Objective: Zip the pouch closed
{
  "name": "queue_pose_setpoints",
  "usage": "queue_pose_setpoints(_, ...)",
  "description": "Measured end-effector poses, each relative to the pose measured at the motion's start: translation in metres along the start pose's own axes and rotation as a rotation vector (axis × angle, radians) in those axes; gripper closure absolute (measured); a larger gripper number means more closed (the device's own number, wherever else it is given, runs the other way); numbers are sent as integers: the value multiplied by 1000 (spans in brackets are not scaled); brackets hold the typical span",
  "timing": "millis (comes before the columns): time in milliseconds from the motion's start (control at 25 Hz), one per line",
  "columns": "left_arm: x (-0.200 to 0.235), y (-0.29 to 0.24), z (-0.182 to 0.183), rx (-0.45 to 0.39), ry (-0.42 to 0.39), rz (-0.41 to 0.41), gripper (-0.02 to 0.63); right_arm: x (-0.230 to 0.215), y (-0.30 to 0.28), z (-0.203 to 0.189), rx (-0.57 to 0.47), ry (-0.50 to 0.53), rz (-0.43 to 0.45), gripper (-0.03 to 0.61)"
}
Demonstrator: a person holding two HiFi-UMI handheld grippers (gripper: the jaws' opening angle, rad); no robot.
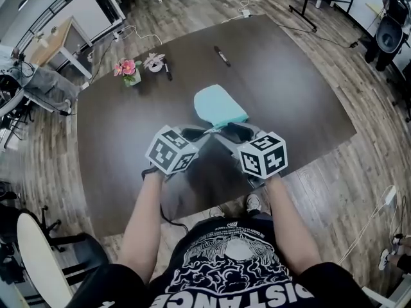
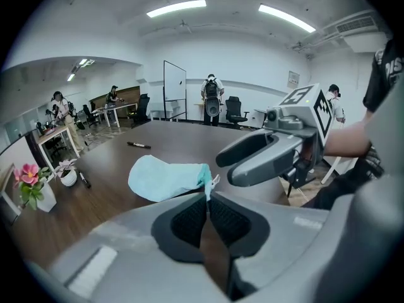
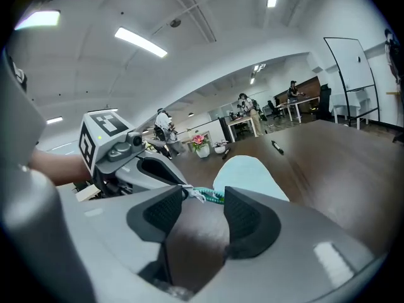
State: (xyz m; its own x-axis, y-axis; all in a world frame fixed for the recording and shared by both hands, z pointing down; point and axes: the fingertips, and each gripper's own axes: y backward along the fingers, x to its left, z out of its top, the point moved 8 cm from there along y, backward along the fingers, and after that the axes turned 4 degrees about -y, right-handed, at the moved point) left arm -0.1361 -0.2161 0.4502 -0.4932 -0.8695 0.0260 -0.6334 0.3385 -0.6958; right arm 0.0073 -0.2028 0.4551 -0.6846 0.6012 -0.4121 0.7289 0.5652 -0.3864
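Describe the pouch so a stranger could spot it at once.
Start at the big dark table. Near its middle, just beyond the left gripper and right gripper, rests the pouch. It is the only soft, light turquoise thing there; the pink flowers and a black marker sit farther back.

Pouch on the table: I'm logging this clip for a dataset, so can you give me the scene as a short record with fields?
task item: pouch, light teal, on the dark table
left hand: left tongs shut on the pouch's near corner
right hand: right tongs with jaws apart, pads not pressing
between right jaws: end of the zipper
zipper state: cannot tell if closed
elsewhere on table: two markers, pink flowers at the far left
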Motion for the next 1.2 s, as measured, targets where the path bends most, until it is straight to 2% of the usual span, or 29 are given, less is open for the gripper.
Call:
queue_pose_setpoints(280,-2,7,10,3,1,20,592,2,-7,-2,1,-17,91,393)
queue_pose_setpoints(640,-4,5,15,9,18,30,591,-3,-8,3,-30,-53,150,459)
queue_pose_setpoints(880,-4,3,14,3,45,43,591,-5,-10,2,-29,-51,151,496)
queue_pose_setpoints(1040,-1,4,14,-7,68,58,592,-7,-11,4,-26,-38,135,556)
queue_pose_setpoints(1200,0,5,13,2,93,79,592,-4,-15,5,-4,-14,126,568)
